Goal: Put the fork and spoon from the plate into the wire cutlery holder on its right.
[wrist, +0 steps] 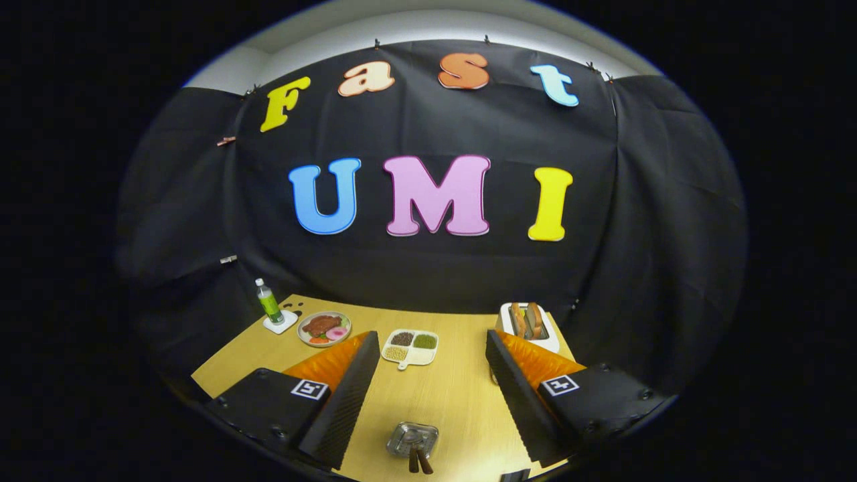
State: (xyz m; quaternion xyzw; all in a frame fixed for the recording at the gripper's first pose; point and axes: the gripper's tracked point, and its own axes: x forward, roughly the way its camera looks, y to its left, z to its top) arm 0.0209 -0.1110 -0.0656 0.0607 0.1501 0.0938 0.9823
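Two dark handles stick out of a small shiny plate sitting on the wooden table, between the fingers and near the gripper. Likely the fork and spoon; can't tell which is which. Long axes run near-far, handles pointing toward me, heads on the plate. Gripper fingers spread wide, holding nothing. Judgement: light, stiff, probably slick at the metal heads, so pinch one handle mid-length, across its width. Wire holder not identifiable. Far side: sectioned tray, food plate, bottle, toaster.
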